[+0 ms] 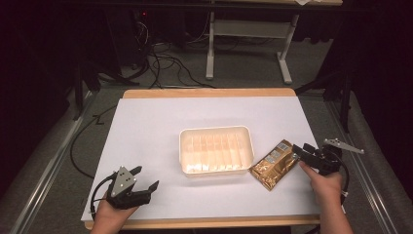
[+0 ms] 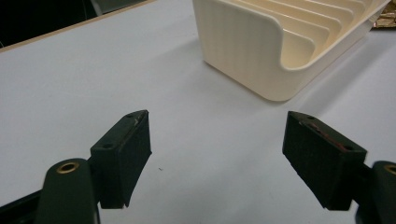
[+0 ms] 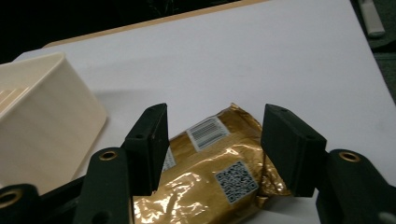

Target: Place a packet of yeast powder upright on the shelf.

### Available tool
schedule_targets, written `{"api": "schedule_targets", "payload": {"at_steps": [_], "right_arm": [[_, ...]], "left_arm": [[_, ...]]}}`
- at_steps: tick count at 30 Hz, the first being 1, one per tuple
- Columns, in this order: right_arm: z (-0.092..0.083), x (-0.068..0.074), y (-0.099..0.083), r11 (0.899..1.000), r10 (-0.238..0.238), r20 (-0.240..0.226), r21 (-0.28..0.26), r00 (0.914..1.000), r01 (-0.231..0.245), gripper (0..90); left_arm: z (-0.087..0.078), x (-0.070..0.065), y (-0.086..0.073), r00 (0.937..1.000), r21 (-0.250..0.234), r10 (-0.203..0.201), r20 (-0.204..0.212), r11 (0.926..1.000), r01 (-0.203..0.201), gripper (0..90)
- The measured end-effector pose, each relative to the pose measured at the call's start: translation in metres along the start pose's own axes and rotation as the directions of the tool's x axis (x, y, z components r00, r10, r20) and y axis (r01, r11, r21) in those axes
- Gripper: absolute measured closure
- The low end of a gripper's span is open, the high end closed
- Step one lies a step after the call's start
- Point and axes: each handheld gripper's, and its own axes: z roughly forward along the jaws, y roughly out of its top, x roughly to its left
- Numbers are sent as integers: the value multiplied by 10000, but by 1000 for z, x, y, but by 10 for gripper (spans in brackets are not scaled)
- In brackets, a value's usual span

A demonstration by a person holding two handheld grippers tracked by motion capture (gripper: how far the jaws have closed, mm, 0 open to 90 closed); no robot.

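A gold foil packet [image 1: 274,165] with a barcode and a QR label lies on the white table just right of a cream ribbed tray [image 1: 216,130]. My right gripper [image 1: 296,155] reaches in from the right, its jaws closed on the packet's near end. In the right gripper view the packet [image 3: 205,177] sits between the two pads of that gripper [image 3: 217,135], and both pads touch its sides. My left gripper [image 1: 146,178] rests at the table's front left, open with nothing in it. In its own view, that gripper [image 2: 217,154] points toward the tray [image 2: 243,46], well short of it.
The tray [image 3: 42,116] holds nothing and stands mid-table. A wooden table edge [image 1: 209,92] borders the white sheet at the back. Beyond it are a table frame's legs [image 1: 210,58] and cables on the floor.
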Motion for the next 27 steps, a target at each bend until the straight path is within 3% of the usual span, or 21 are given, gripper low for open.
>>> {"api": "schedule_targets", "payload": {"at_steps": [7,8,13,18,21,27], "right_arm": [[2,-20,-3,9965,831,-84,58,9965,-830,409],[2,-25,-4,9933,1154,-158,107,9932,-1152,397],[3,-31,-7,9870,1604,-255,165,9867,-1600,393],[8,-38,-10,9709,2376,-537,429,9699,-2355,349],[12,-41,-11,9612,2709,-416,650,9617,-2679,337],[18,-47,-14,9517,2996,-443,845,9530,-2953,320]], "left_arm": [[1,0,-1,10000,74,5,-70,10000,-4,238],[2,-1,-1,10000,115,-2,-78,9999,3,238],[2,-2,-2,9999,177,72,-88,9998,-70,238],[0,-2,-3,9998,200,62,-174,9998,-58,238],[-4,-1,-4,9996,139,-10,-274,9999,14,238],[-11,1,-7,9989,36,-129,-445,9999,130,238]]}}
